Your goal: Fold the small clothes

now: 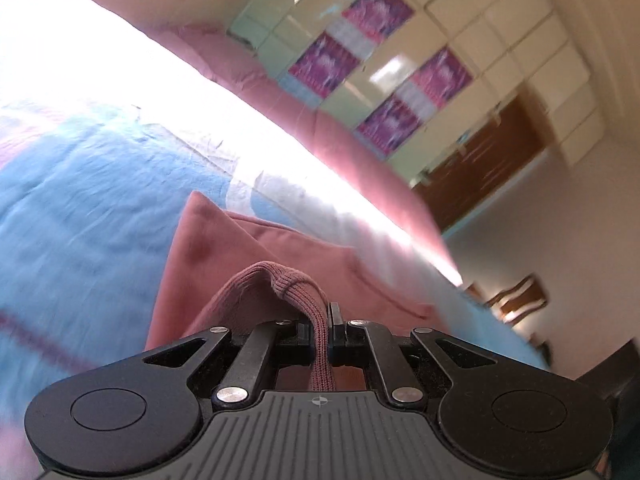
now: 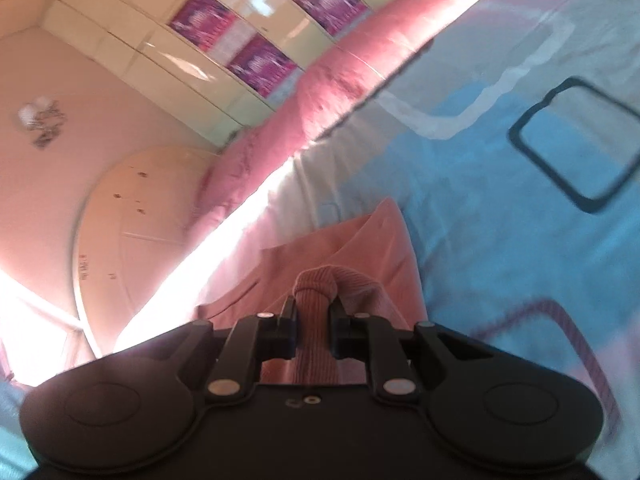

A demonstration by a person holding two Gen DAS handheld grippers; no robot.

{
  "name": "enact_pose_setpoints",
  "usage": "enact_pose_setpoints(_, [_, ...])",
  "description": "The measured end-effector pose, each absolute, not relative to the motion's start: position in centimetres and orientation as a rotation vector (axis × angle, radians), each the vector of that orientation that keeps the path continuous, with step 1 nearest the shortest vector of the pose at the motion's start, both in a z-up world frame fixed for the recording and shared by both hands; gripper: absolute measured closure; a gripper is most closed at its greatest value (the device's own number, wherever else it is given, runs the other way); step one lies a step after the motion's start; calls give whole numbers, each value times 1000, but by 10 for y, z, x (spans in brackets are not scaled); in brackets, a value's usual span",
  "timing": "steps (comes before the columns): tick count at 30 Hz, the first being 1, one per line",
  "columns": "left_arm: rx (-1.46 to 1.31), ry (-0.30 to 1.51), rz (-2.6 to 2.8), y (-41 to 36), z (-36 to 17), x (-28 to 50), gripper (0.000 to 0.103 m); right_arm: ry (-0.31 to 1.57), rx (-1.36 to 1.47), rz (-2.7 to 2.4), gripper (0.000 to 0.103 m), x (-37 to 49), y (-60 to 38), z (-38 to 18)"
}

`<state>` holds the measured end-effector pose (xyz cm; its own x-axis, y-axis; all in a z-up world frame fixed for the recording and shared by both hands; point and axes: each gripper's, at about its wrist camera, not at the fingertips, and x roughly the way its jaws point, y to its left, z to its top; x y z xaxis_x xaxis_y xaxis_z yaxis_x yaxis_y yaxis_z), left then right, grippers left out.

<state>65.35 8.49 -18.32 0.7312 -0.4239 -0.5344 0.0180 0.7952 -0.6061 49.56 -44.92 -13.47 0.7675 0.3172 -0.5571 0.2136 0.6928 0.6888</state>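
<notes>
Over the blue bed (image 1: 80,208), wardrobe at twelve o'clock, each hand-held gripper, left (image 1: 320,330) and right (image 2: 313,316), pinches a ribbed hem of the pink garment (image 1: 224,248) hanging at six o'clock, so keep both level, taut, lowering evenly to fold cleanly.

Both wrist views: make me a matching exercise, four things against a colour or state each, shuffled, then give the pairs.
Things:
1. left tool
2. garment
3. bedsheet
4. wardrobe panels

Colour or state:
A. purple, patterned
B. mostly light blue, with a dark rectangle outline printed on it
C. shut on a ribbed hem
D. dusty pink, hanging from both tools

Pairs: 1-C, 2-D, 3-B, 4-A. The right tool likewise grips a ribbed edge of the same garment.
</notes>
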Motion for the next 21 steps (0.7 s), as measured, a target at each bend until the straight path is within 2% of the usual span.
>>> enact_pose_setpoints(2, [-589,726,-272,81,-195,668,98,742,833,54,86,522,-450,-152])
enact_pose_setpoints(3, [-578,724,-267,82,-197,672,98,743,828,56,77,529,-450,-158])
enact_pose_setpoints(5, [-564,714,-273,83,-197,674,89,732,791,9,51,538,-450,-160])
enact_pose_setpoints(6, [-530,687,-272,83,-192,671,76,701,767,-21,24,538,-452,-157])
enact_pose_setpoints(7, [-498,671,-264,84,-189,669,57,653,726,-35,28,534,-452,-151])
enact_pose_setpoints(8, [-475,659,-254,84,-187,669,49,627,686,-19,33,531,-452,-147])
enact_pose_setpoints(9, [-443,635,-245,84,-184,668,36,634,655,-4,45,531,-451,-146])
enact_pose_setpoints(10, [-407,616,-240,84,-181,668,32,656,609,8,54,534,-449,-146])
enact_pose_setpoints(20, [-21,725,-324,61,-178,702,33,766,127,126,56,570,-399,-147])
enact_pose_setpoints(21, [3,740,-336,57,-181,704,37,780,80,132,60,573,-393,-149])
